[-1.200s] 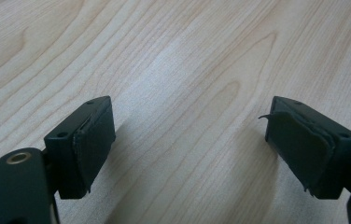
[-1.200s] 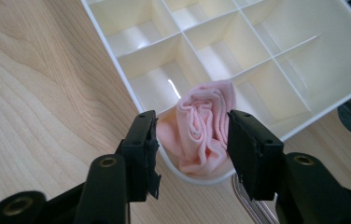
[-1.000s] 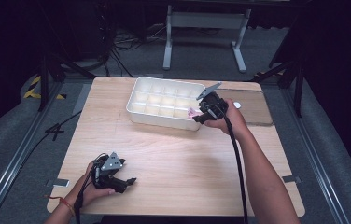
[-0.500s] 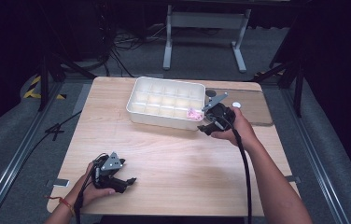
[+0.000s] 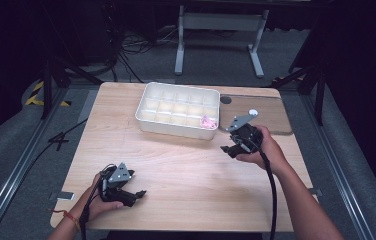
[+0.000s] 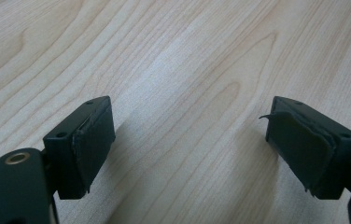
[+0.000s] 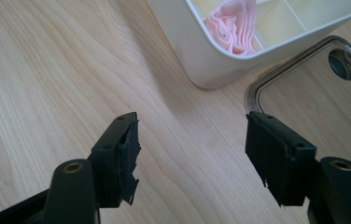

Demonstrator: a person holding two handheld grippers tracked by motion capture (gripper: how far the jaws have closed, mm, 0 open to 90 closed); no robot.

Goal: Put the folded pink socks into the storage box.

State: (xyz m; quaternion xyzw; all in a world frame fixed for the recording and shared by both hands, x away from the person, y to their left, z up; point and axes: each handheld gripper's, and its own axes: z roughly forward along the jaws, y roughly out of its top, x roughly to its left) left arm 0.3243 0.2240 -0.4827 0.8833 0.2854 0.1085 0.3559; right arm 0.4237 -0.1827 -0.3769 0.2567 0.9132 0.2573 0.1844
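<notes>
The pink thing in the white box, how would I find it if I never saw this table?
Look at the wooden table and find the white tray with many little compartments near its far edge. Go to the tray's near corner closest to the right gripper. There sits a crumpled pink cloth, the one spot of colour among pale compartments that look empty.

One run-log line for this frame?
left gripper: open, empty | right gripper: jaws just opening, empty | pink cloth: in white tray corner compartment
</notes>
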